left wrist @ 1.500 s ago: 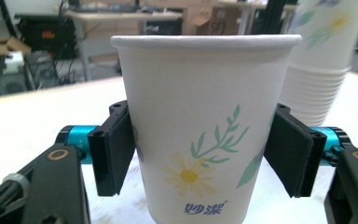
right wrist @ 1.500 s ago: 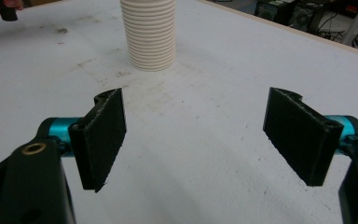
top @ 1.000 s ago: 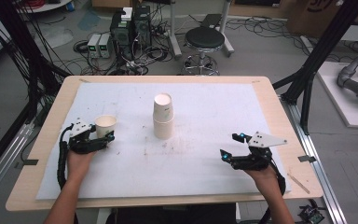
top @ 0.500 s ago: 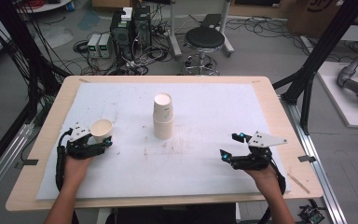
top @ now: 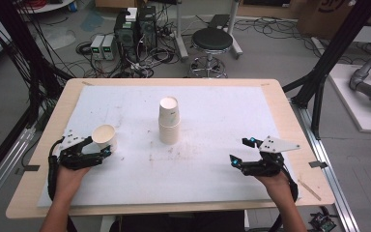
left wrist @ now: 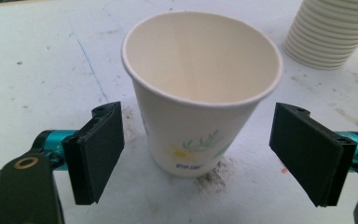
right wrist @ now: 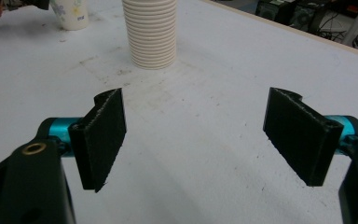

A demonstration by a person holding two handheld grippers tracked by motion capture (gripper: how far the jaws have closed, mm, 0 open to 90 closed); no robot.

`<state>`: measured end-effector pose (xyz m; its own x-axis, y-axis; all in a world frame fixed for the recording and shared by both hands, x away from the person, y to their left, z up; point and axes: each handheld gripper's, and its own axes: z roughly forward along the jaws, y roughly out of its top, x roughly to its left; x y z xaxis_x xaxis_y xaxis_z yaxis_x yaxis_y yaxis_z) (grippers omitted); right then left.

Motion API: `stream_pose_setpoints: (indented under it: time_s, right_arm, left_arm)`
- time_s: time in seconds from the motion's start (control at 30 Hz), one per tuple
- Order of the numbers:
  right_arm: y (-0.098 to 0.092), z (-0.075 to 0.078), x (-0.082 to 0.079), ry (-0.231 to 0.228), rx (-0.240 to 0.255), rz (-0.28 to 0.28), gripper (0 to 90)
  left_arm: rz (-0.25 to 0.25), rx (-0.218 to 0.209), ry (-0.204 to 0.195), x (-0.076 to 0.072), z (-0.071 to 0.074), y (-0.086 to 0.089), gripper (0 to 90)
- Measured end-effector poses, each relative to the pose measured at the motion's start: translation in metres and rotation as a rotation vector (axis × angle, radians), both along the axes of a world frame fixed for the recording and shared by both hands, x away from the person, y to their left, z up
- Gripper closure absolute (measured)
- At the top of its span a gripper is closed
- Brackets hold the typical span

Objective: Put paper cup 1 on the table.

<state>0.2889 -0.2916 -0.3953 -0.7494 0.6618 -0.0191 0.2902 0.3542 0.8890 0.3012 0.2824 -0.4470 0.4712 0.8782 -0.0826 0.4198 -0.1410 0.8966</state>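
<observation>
Left gripper now has its jaws spread apart either side of the paper cup, which I've just set upright at the frame's left, so that placement looks done, while my right gripper waits, jaws apart, empty.

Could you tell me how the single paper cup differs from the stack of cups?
The single cup stands between the left gripper's open fingers; the stack stands apart at mid-table. The single cup shows a floral print and is shorter; the stack is ribbed with rims. Both are upright, off-white paper.
</observation>
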Motion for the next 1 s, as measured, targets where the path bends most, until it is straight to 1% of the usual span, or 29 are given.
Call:
stream_pose_setpoints:
  time_s: [0.07,0.1,0.13,0.2,0.27,0.33,0.4,0.43,0.5,0.53,0.57,0.6,0.67,0.73,0.83,0.93,1.0]
  right_arm:
    - [-0.001,0.0,0.0,-0.003,-0.001,0.0,21.6]
    - [-0.001,0.001,0.0,0.002,0.001,-0.002,21.5]
    - [-0.002,0.001,0.0,0.007,0.001,-0.003,21.5]
    - [-0.003,0.0,0.0,0.012,0.011,-0.009,21.6]
    - [-0.004,0.0,0.001,0.011,0.008,-0.016,21.6]
    - [-0.006,0.0,0.001,0.008,0.005,-0.021,21.5]
    - [-0.007,0.0,0.001,0.011,0.003,-0.027,21.5]
    - [-0.008,0.0,0.002,0.01,0.002,-0.029,21.5]
    - [-0.009,0.0,0.002,0.012,-0.005,-0.035,21.5]
    - [-0.009,0.001,0.002,0.014,-0.009,-0.038,21.5]
    - [-0.009,0.001,0.002,0.013,-0.013,-0.039,21.5]
    - [-0.01,0.001,0.003,0.011,-0.018,-0.039,21.5]
    - [-0.01,0.001,0.003,0.022,-0.018,-0.041,21.5]
    - [-0.011,0.0,0.004,0.025,-0.018,-0.04,21.5]
    - [-0.01,0.0,0.004,0.029,-0.017,-0.037,21.5]
    - [-0.009,0.001,0.005,0.024,-0.018,-0.03,21.5]
    - [-0.007,0.003,0.005,0.027,-0.016,-0.024,21.4]
  left_arm:
    - [-0.002,-0.034,-0.033,-0.005,0.005,0.004,17.9]
    - [-0.007,-0.049,-0.056,-0.008,0.008,0.006,17.9]
    - [-0.009,-0.061,-0.09,-0.011,0.013,0.008,17.9]
    - [-0.012,-0.066,-0.139,-0.015,0.021,0.009,17.8]
    - [-0.02,-0.089,-0.184,-0.019,0.031,0.01,17.8]
    - [-0.044,-0.141,-0.232,-0.023,0.039,0.009,17.8]
    - [-0.068,-0.188,-0.256,-0.024,0.044,0.006,17.4]
    - [-0.083,-0.213,-0.263,-0.024,0.045,0.002,16.7]
    - [-0.113,-0.241,-0.272,-0.024,0.047,-0.006,16.6]
    - [-0.133,-0.256,-0.269,-0.023,0.047,-0.011,16.6]
    - [-0.156,-0.268,-0.265,-0.022,0.047,-0.018,16.6]
    - [-0.167,-0.274,-0.264,-0.022,0.046,-0.022,16.6]
    - [-0.204,-0.288,-0.262,-0.021,0.044,-0.033,16.7]
    - [-0.227,-0.274,-0.258,-0.02,0.042,-0.044,16.6]
    - [-0.245,-0.255,-0.253,-0.02,0.038,-0.053,16.6]
    - [-0.252,-0.232,-0.26,-0.021,0.037,-0.054,16.8]
    - [-0.254,-0.238,-0.266,-0.022,0.037,-0.054,16.8]
